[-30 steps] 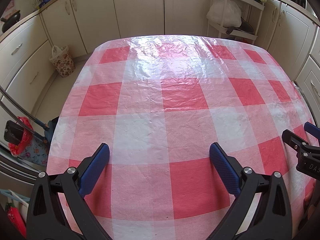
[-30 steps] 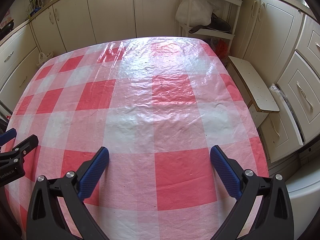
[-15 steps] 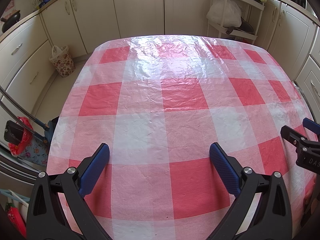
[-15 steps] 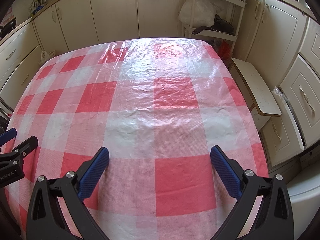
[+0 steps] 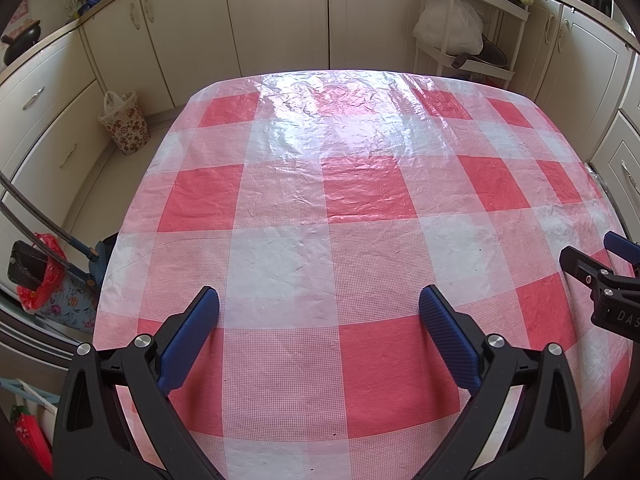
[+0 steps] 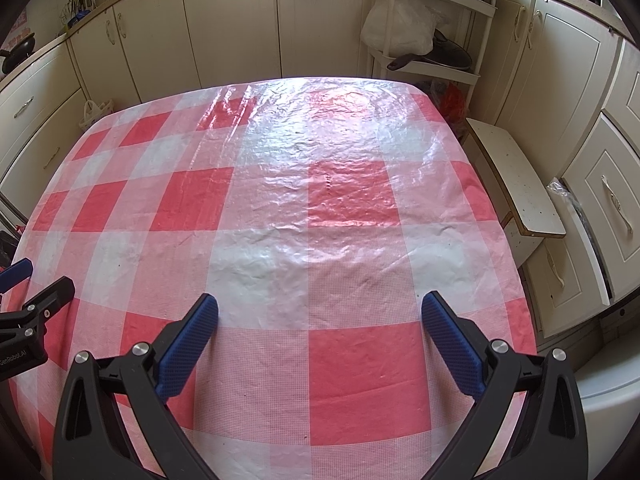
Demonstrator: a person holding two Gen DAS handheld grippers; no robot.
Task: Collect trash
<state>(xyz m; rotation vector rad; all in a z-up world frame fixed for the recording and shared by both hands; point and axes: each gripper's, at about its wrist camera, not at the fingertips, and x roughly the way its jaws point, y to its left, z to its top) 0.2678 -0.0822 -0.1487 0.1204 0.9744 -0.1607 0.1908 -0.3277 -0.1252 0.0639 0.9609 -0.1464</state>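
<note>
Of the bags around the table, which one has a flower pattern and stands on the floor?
The flowered bag beside the left cabinets. The white bag sits on the rack shelf and is plain; the red bag hangs lower left.

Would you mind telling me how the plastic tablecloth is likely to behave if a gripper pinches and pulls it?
The tablecloth looks thin and crinkled, so it would probably bunch up floppily rather than lift flat. Its glossy sheen suggests it may slip between the jaws. With nothing visible weighing it down, it would likely slide across the table easily.
</note>
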